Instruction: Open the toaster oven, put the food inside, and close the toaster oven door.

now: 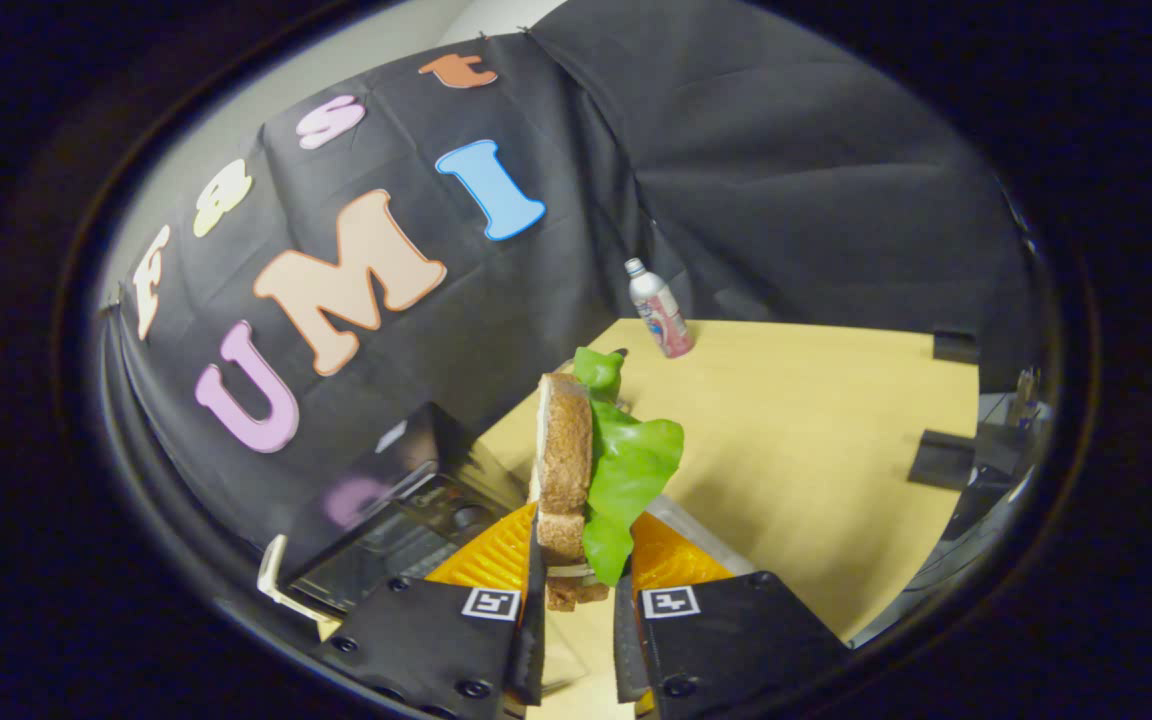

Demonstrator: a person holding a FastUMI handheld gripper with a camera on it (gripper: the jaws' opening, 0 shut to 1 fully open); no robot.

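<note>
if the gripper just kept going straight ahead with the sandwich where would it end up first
Probably bare table. The gripper is shut on the sandwich, pointing across the wooden top. The toaster oven lies off to one side, the bottle farther off near the cloth wall. Depth is hard to judge here.

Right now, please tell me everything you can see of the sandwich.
The sandwich is held on edge, upright between the two fingers of the claw, which press on it from both sides. It shows a brown, grainy bread slice on one side and a glossy green lettuce leaf hanging out on the other. It is lifted above the wooden table, with the toaster oven beside it.
</note>
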